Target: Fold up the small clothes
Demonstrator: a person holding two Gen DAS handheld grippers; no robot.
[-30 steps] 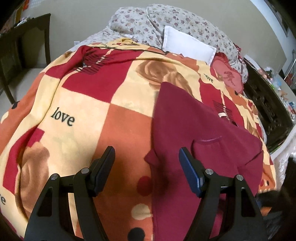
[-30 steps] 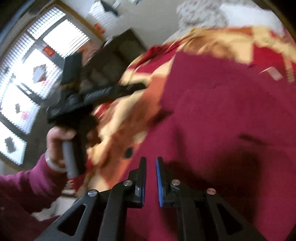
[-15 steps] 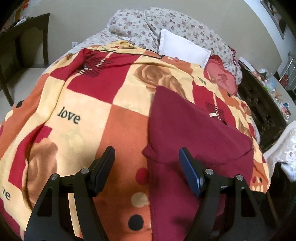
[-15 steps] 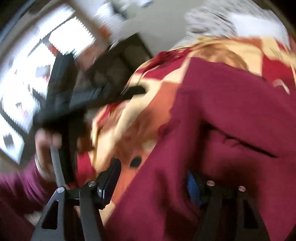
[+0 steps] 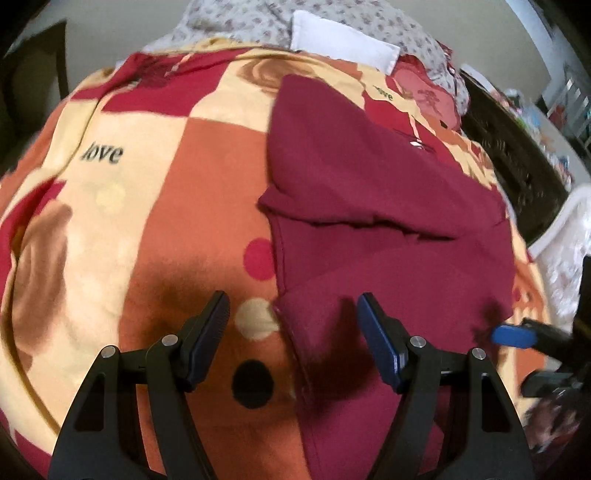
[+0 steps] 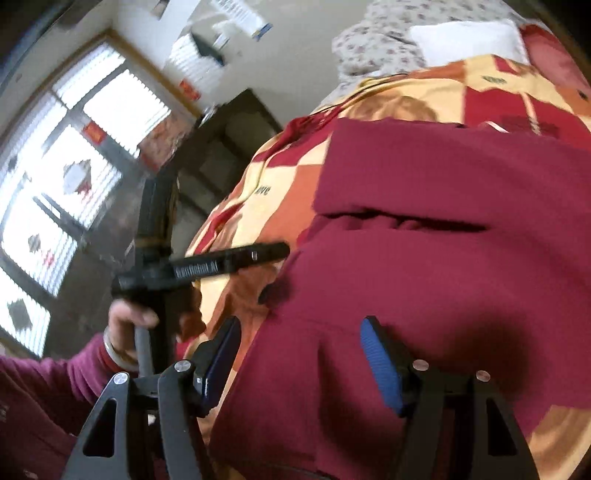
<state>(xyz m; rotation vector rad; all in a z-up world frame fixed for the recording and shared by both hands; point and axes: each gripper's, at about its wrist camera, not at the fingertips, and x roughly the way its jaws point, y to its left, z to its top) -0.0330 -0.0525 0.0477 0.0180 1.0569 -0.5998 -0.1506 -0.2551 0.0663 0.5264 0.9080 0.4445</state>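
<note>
Both jaws parted, left gripper (image 5: 293, 332) and right gripper (image 6: 301, 356) over soft maroon garment (image 5: 388, 177).

— What stands around the bed?

— A plain cream wall (image 5: 122, 22) behind, a dark wooden chair (image 5: 33, 77) at the left, dark carved wooden furniture (image 5: 517, 158) at the right.

— And the light?

— Daylight through a large window with white slatted blinds (image 6: 62, 170); papers are pinned on the wall (image 6: 236, 18).
</note>
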